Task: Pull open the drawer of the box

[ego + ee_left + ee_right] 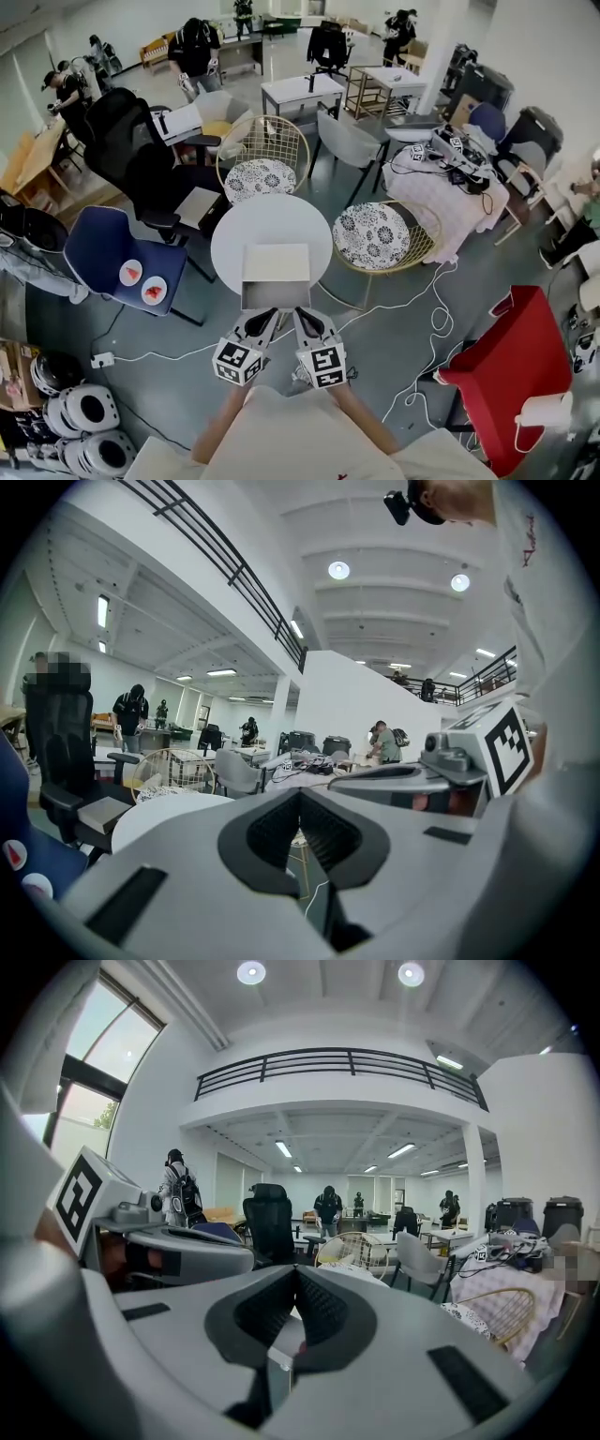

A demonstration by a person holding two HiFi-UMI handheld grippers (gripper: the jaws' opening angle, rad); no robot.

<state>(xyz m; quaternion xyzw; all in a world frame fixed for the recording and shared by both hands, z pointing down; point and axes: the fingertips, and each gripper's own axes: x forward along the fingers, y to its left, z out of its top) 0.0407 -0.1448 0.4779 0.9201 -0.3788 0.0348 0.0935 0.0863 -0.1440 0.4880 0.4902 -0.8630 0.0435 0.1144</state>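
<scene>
A pale rectangular box [277, 262] sits at the near edge of a round white table [234, 234]. Its greyer front [275, 294] faces me; I cannot tell how far the drawer stands out. Both grippers hang side by side just short of that front, tips pointing at it and not touching it. My left gripper [263, 321] is shut with nothing in it, its dark pads [272, 832] meeting at the tip. My right gripper [304, 319] is shut too, pads [323, 1312] together and empty. Each gripper view shows the other gripper alongside.
Two wire chairs with patterned cushions [261, 176] [380, 234] stand behind and right of the table. A blue chair [117, 253] is at the left, a red seat [511, 356] at the right. White cables [412, 347] trail over the floor. People stand at desks far back.
</scene>
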